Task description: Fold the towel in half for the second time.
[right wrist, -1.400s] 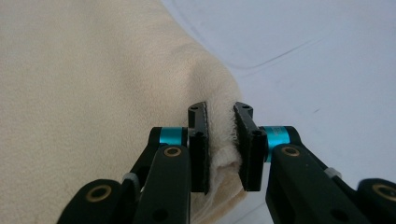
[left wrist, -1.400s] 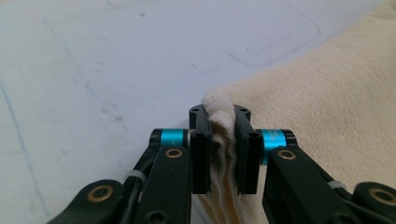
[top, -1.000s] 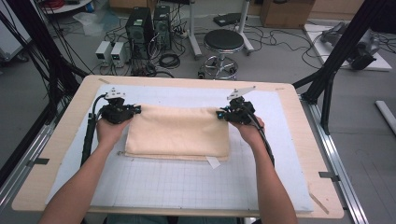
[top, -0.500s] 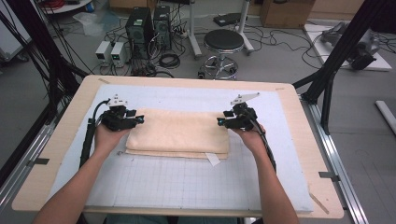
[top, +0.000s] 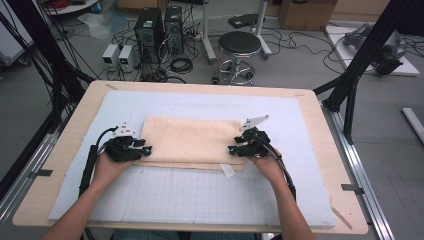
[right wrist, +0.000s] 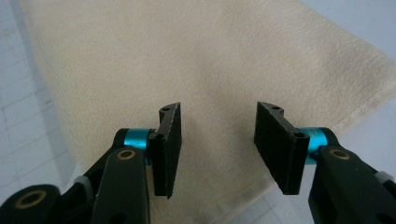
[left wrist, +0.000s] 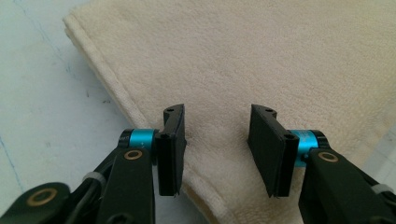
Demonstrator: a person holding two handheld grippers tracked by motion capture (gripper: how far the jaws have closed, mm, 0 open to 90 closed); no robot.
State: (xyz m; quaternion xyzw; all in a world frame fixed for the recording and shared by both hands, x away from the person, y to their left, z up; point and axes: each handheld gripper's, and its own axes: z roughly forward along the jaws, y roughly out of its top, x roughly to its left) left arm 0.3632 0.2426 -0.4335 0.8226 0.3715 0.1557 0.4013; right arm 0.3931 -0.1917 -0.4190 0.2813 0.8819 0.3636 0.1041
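Broadly, I see the wooden tabletop [top: 320,107] spread under a pale blue mat [top: 190,200] with a faint grid, and on that mat lies the folded cream towel [top: 192,137], flat, its long side running across in front of me, toward the middle of the mat. Beneath its near edge a second layer of the same cloth peeks out, and a small white tag [top: 227,170] sticks out from that edge near the right corner. My left claw [top: 146,150] sits at the towel's near left corner and my right claw [top: 233,149] at its near right corner, each held in a hand that comes in from the bottom of the high view, with a black cable trailing back along each forearm. From the left gripper view, the left claw [left wrist: 217,149] hangs over the towel [left wrist: 261,60] close to its hemmed edge, and its jaws have just been opening; they now stand apart, released, with towel surface showing in the gap below them and nothing pinched. From the right gripper view, the right claw [right wrist: 219,149] is likewise over the towel [right wrist: 187,56], near its corner, where the gridded mat [right wrist: 23,116] shows alongside; its jaws have just been opening too and stand released, with the cloth lying free under them. Whether either claw's tips brush the cloth I cannot tell.
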